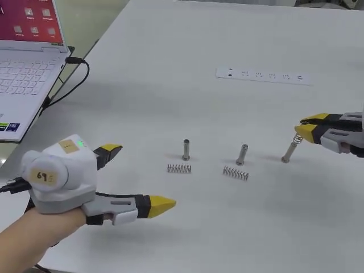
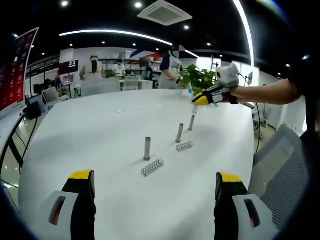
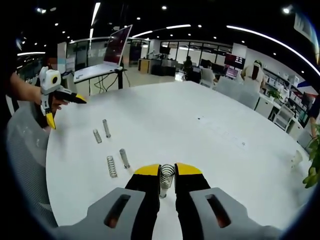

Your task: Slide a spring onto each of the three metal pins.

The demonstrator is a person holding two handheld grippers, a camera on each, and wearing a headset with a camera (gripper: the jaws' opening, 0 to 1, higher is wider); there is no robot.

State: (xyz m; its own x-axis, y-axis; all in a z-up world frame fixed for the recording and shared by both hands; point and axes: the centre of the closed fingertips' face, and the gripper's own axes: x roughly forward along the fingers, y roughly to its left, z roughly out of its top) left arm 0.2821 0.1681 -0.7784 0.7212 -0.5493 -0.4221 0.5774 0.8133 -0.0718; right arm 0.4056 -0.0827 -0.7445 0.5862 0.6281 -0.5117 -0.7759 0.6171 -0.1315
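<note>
The right gripper is pressed together on a spring, which is held at the top of the right-hand pin. In the right gripper view the coil is seen pinched between the jaws with the pin's shaft under it. That pin is leaning, not upright — whether the spring's mouth is already over the pin's tip cannot be told. The left gripper is spread wide with nothing in it, low over the table near its front edge and well apart from the work. A second spring is lying flat just in front of the upright left pin, and a third spring just in front of the middle pin, which looks slightly tilted. The first of three fits is judged to be in hand, with none seen seated. Risks: the leaning pin could be tipped over if the spring is pushed down off-axis, since nothing is steadying its base. The coil could be squashed or shot sideways if pinched too hard — and a toppled pin could be knocked into the middle one.
</note>
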